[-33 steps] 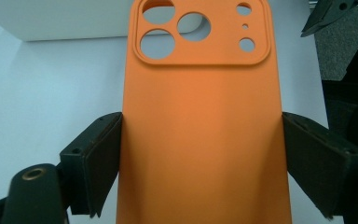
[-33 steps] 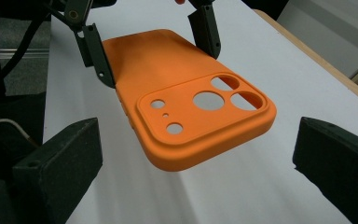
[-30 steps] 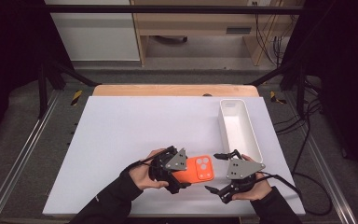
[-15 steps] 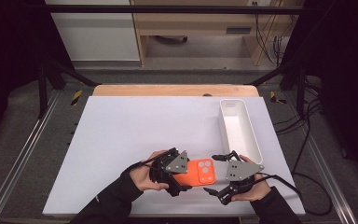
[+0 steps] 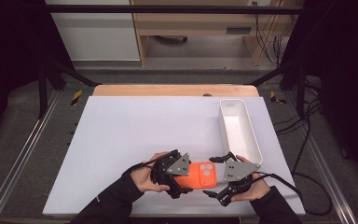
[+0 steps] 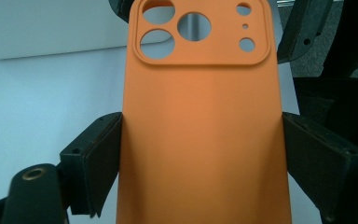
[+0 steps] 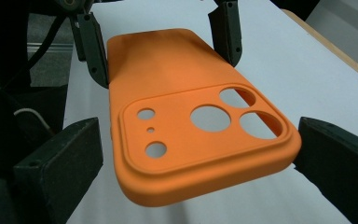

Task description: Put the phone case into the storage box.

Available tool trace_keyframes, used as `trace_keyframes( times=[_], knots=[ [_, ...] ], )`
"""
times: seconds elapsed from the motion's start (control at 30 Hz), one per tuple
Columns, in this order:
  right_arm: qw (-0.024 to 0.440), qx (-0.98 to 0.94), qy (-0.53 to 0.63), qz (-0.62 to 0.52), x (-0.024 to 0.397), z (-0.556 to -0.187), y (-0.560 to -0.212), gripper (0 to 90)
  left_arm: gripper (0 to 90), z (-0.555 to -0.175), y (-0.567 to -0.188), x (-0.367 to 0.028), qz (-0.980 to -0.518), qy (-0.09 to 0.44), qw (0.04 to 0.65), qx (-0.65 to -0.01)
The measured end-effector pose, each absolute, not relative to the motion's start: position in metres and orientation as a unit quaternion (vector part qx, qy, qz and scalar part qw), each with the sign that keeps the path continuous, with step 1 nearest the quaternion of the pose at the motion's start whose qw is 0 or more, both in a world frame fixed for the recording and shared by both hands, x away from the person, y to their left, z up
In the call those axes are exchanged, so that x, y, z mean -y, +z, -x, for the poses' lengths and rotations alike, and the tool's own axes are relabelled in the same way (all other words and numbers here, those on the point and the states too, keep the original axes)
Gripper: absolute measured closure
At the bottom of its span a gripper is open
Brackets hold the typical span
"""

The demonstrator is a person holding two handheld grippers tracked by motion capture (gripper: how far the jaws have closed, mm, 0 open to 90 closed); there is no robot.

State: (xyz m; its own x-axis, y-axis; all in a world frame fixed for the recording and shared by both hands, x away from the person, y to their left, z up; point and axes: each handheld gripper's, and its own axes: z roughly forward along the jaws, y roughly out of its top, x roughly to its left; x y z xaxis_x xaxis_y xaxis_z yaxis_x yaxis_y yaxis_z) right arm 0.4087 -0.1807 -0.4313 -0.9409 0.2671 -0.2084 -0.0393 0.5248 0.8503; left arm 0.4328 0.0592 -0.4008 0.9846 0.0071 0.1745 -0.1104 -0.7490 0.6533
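Near the front edge of the white tabletop (image 5: 135,130): both my grippers meet.
Case: orange soft-plastic phone case with camera cut-outs (image 5: 200,175), held flat just above the tabletop, between my two grippers.
Left gripper (image 5: 182,179): my jaws clamp its long sides at the plain end.
Right gripper (image 5: 216,175): my jaws stand wide either side of the cut-out end; the left one is clear, and whether the right one touches I cannot tell.
Tray: long white plastic tray (image 5: 256,149) along the right edge.
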Motion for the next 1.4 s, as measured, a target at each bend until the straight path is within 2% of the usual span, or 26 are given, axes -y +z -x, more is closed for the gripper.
trace_keyframes(
  times=[0.6,1.4],
  knots=[
    [0.134,-0.86,0.489,-0.053,0.1771,-0.4094,-0.4332,2.7,15.7,-0.4294,-0.4008,-0.0565,-0.928,0.067,0.364,0.036],
    [0.1,-0.851,0.515,-0.029,0.1747,-0.4103,-0.4361,8.1,15.7,-0.4262,-0.4005,-0.0542,-0.926,0.049,0.37,0.051]
  ],
)
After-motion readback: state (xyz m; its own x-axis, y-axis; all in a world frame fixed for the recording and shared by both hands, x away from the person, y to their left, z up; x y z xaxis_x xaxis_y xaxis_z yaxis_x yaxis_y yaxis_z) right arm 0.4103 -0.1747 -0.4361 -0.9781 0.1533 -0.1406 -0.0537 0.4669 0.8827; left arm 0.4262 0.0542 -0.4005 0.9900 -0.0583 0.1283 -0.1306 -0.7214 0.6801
